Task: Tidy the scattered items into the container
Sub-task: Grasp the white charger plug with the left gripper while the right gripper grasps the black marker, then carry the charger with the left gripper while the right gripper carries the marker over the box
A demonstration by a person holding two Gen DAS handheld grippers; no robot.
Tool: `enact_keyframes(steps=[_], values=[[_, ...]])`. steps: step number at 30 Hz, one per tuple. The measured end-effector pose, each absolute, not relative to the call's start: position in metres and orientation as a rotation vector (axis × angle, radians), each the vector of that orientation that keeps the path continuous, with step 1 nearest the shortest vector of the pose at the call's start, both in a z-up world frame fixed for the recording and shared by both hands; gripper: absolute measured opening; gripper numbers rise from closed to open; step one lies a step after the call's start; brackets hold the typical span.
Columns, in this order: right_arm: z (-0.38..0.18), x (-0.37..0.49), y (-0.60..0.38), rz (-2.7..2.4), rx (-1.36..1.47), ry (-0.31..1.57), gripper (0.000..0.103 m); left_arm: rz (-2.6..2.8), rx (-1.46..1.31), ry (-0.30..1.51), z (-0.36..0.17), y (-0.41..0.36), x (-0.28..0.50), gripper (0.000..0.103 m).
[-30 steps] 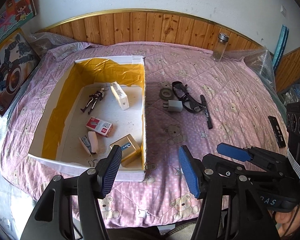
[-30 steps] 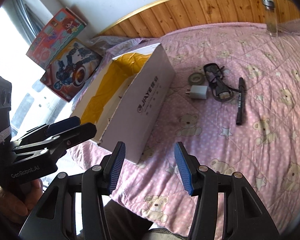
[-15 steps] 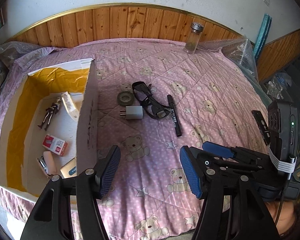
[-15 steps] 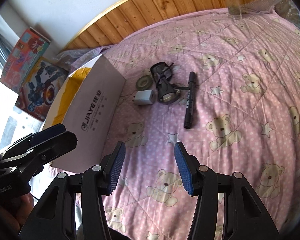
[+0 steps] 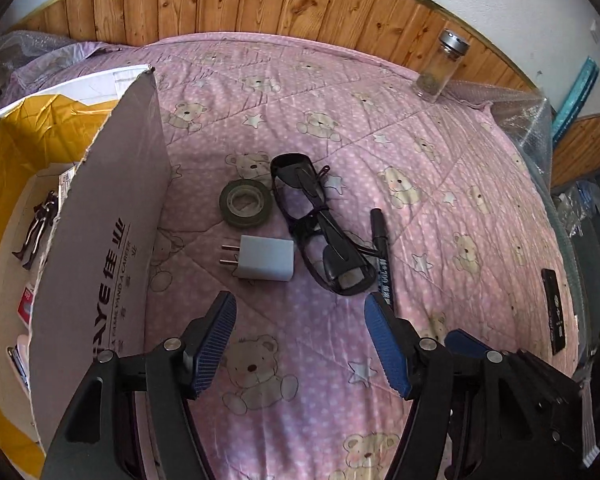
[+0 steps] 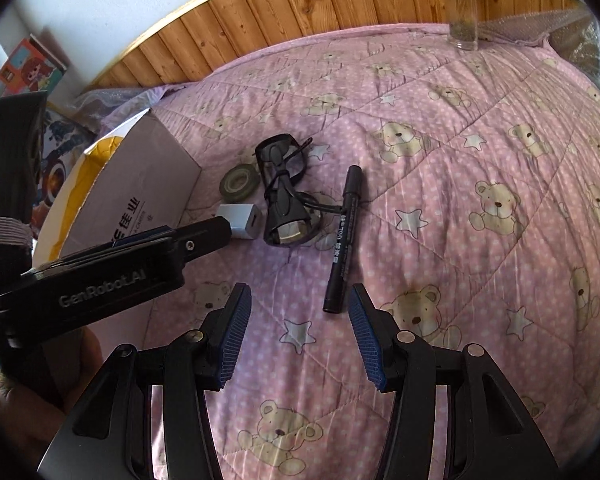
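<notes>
Pink bear-print bedding (image 5: 440, 152) was spread under a white charger (image 5: 266, 258), tape roll (image 5: 245, 203), black glasses (image 5: 320, 236) and marker (image 6: 343, 240), all laid beside the cardboard box (image 5: 100, 264). Both the left gripper (image 5: 300, 344) and right gripper (image 6: 298, 336) were held empty above the bedding, jaws wide apart.

A pink bear-print quilt (image 5: 380, 140) covered the bed. Far right, a glass jar (image 5: 440, 66) stood upright against wood panelling (image 5: 260, 0). Colourful boxes (image 6: 16, 68), perhaps toys, leaned far left.
</notes>
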State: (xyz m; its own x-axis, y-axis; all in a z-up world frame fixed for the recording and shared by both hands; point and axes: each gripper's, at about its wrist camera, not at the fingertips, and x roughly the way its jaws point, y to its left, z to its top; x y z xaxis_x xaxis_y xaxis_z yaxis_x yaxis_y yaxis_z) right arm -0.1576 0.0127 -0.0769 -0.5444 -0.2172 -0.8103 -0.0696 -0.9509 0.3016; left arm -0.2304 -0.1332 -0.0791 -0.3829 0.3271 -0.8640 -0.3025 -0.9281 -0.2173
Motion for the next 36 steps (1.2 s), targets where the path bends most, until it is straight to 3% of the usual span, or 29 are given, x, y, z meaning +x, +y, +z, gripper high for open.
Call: enact_keyframes(steps=[14,18,21,36], values=[[-0.113,-0.203,0.009,-2.692,1.575,-0.288,0.049,2.370,-1.517,-0.067,-0.133,-0.134,-0.272,0.068],[-0.127,-0.207,0.014,-2.695,1.613,-0.272,0.022,2.391,-1.456,0.009,-0.134,-0.128,-0.271,0.060],[-0.127,-0.207,0.019,-2.697,1.601,-0.283,0.015,2.405,-1.422,0.031,-0.136,-0.128,-0.267,0.060],[-0.108,-0.151,0.034,-2.689,1.540,-0.468,0.014,2.372,-1.410,-0.043,-0.102,-0.143,-0.225,0.060]])
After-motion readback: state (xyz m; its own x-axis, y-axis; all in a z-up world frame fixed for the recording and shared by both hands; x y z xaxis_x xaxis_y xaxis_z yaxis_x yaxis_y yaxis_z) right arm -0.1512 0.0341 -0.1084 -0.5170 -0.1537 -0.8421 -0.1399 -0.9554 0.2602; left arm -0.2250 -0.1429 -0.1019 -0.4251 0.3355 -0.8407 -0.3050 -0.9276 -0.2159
